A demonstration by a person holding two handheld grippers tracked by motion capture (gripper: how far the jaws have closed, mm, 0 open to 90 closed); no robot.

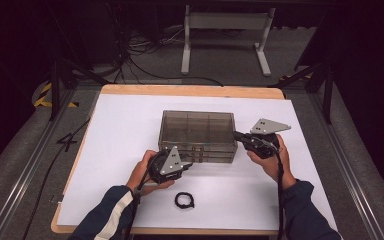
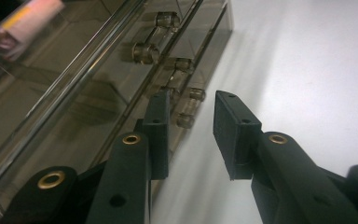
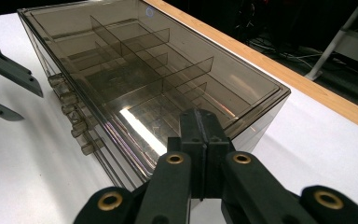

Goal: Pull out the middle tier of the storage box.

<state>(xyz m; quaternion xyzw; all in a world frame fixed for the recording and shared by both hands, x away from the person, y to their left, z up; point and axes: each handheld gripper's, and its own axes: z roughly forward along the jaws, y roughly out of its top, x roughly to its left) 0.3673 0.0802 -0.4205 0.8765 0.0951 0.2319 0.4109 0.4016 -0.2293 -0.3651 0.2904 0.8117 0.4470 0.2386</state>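
— Two grippers, then. How do they stand?

— Left gripper (image 2: 191, 126) has its jaws apart with nothing pressed between them; the lowest drawer handle (image 2: 186, 112) sits just ahead of the gap. Right gripper (image 3: 199, 135) has its jaws fully together, empty, resting at the right end of the box (image 1: 197, 135), over its top edge.

— Where is the box?

— Mid-table, a smoky clear drawer box with dividers inside and its handles facing the person.

— Anything else nearby?

— One black ring (image 1: 184, 200) lies on the sheet near the front edge, between the forearms, apart from the box. Nothing lies between the left gripper and the handles.

— The surface?

— White sheet (image 1: 125, 125) on a wooden table (image 1: 190, 90). Beyond it are grey floor, cables (image 1: 140, 55) and a white desk frame (image 1: 225, 35) in a dark room.
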